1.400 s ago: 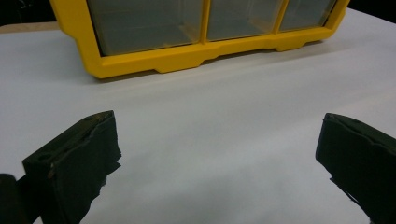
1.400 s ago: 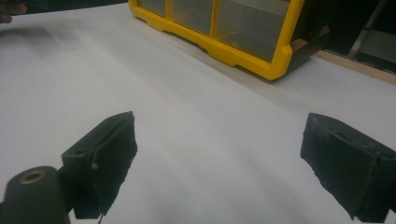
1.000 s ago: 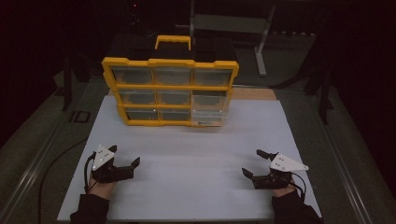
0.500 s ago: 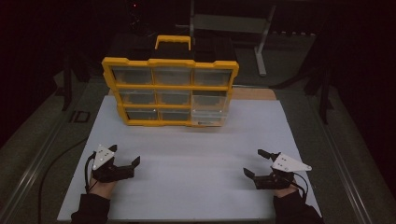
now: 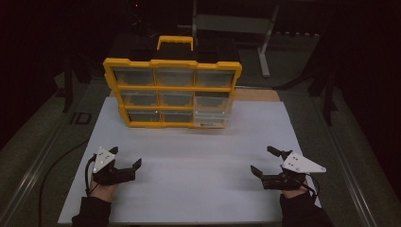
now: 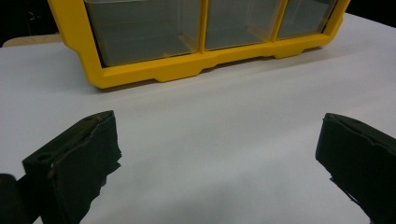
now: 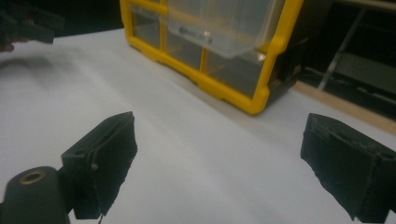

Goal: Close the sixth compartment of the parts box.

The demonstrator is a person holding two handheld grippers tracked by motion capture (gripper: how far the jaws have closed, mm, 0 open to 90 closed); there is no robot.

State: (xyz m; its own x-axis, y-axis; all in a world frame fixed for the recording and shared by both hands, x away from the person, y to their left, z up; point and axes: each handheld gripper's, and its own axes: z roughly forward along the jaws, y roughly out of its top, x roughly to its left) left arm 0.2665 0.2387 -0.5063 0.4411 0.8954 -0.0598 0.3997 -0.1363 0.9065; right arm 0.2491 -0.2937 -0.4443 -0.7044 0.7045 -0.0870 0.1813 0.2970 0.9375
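Yellow organizer (image 5: 172, 93) well beyond both open grippers

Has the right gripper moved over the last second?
Barely: the right gripper has crept slightly toward the near table edge, away from the yellow organizer, jaws open.

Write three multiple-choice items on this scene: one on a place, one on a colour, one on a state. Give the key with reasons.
1. Where does the drawer cabinet stand?
A. at the far edge of the white sheet
B. between the two tongs
C. on the floor

2. What colour is the cabinet's frame?
A. red
B. yellow
C. green

3. How are the left tongs and right tongs?
A. both shut
B. both open, holding nothing
C. one clamps a drawer

Key: 1 A, it sits beyond both hands; 2 B, the frame is yellow; 3 B, jaws wide apart in both gripper views.
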